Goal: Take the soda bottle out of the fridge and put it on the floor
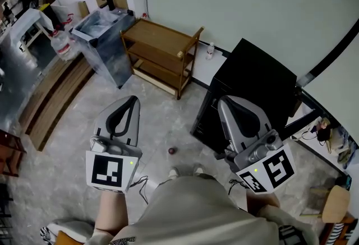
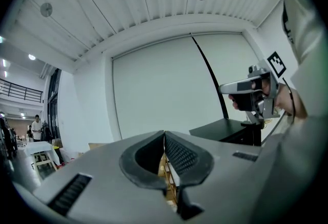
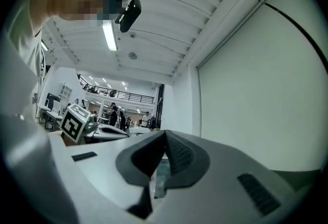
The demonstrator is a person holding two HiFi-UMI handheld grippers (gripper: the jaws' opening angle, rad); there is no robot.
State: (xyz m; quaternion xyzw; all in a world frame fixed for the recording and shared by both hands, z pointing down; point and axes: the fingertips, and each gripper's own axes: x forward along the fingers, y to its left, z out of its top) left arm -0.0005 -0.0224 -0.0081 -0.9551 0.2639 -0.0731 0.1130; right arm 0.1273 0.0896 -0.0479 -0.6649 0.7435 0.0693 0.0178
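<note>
A black mini fridge (image 1: 252,89) stands against the pale wall at the right, its door shut as far as I can see. No soda bottle shows inside or beside it. My right gripper (image 1: 222,101) is held in front of the fridge's left face, its jaws shut with nothing between them. My left gripper (image 1: 134,99) hangs over the bare floor to the left, also shut and empty. In the left gripper view the closed jaws of the left gripper (image 2: 164,134) point at the wall, with the fridge top (image 2: 223,128) at the right. The right gripper (image 3: 165,132) points up along the wall.
A wooden shelf cart (image 1: 161,53) stands left of the fridge, and a plastic-lined grey bin (image 1: 104,31) beyond it. A small clear bottle (image 1: 210,50) sits by the wall. A small red thing (image 1: 172,151) lies on the floor near my feet. Cables and a chair (image 1: 335,202) crowd the right.
</note>
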